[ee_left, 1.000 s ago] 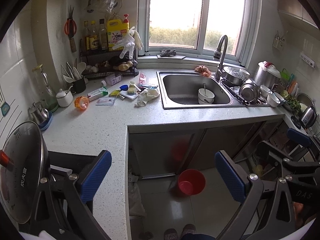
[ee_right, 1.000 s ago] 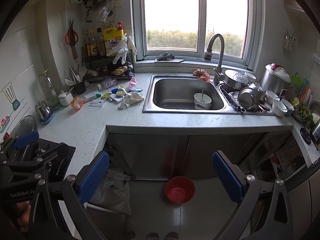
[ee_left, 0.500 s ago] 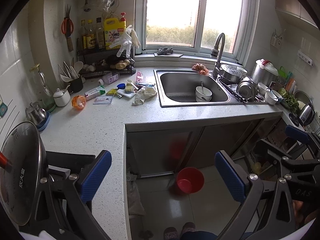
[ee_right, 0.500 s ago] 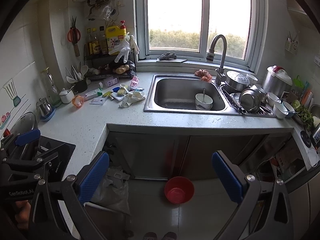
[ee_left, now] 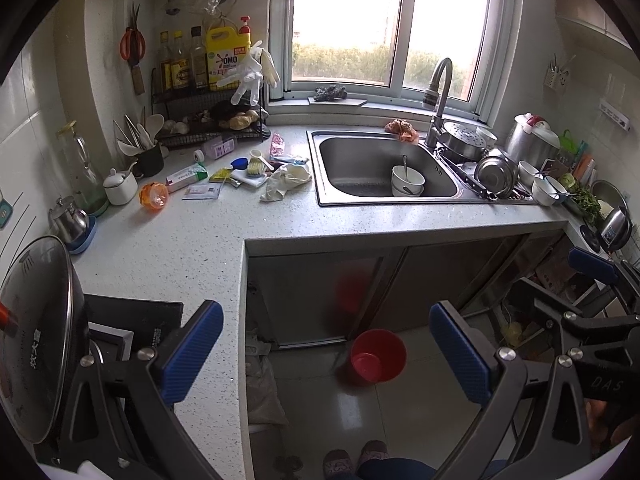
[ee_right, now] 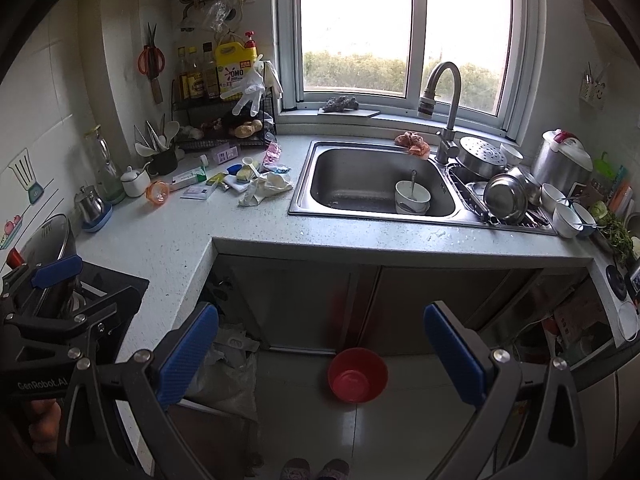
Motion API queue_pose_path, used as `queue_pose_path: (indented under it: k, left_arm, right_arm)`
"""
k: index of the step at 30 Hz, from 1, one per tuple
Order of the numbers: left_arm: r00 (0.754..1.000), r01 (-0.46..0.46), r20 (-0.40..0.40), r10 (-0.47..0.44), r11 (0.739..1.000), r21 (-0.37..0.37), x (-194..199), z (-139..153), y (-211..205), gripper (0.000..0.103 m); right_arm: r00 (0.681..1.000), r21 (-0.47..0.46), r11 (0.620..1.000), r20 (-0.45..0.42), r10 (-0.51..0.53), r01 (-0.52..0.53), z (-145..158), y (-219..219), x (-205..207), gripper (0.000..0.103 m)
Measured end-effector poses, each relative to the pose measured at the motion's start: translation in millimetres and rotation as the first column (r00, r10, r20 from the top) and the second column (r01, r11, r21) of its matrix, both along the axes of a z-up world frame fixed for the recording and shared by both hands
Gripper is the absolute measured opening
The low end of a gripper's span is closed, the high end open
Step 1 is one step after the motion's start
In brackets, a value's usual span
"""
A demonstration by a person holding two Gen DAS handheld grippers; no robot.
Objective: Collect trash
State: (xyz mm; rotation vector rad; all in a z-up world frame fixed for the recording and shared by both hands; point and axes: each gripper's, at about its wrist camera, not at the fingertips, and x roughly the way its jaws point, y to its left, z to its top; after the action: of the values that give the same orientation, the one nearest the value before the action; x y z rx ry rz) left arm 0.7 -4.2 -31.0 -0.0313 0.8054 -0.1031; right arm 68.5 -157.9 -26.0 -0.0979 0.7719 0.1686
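Loose trash lies on the counter left of the sink: a crumpled white wrapper (ee_left: 286,181) (ee_right: 266,188), a flat paper packet (ee_left: 203,191), a green-and-white box (ee_left: 186,176) and an orange plastic cup (ee_left: 154,197) (ee_right: 157,193) on its side. A red bucket (ee_left: 378,355) (ee_right: 357,374) stands on the floor below the sink cabinet. My left gripper (ee_left: 326,354) is open and empty, well back from the counter. My right gripper (ee_right: 320,354) is open and empty too, above the floor.
The steel sink (ee_left: 384,168) holds a white bowl (ee_left: 408,180) with a spoon. A dish rack with pots (ee_left: 492,172) is to its right. A glass pan lid (ee_left: 36,340) and a stove are at the near left. A rack of bottles (ee_left: 208,68) stands at the back.
Both views have risen and drawn slightly closer to the counter. Both grippers stay open and empty. Nothing on the counter has moved.
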Motion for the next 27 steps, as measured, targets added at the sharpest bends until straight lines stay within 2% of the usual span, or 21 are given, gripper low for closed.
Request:
queue_pose_path:
  k: [14,22,27]
  left_arm:
    - [0.999,-0.027,-0.019,0.027,0.999,-0.016,24.8,-10.8,-30.2,0.103]
    - [0.998,-0.057,-0.018,0.056,0.997,-0.047,48.2,-12.2,-39.5,0.103]
    - [0.995,-0.095,0.012,0.095,0.995,-0.015,57.5,-5.2,-34.2,0.103]
  right_arm:
    - [0.999,-0.013,0.999,-0.024,0.047,-0.047,-6.5,-20.1,22.7,0.103]
    - [0.995,-0.039,0.994,0.006,0.101,-0.100,-2.0,-24.1,39.9,0.103]
    - [0.987,-0.029,0.987,0.013,0.161,-0.160,-0.4,-18.5,54.7,0.103]
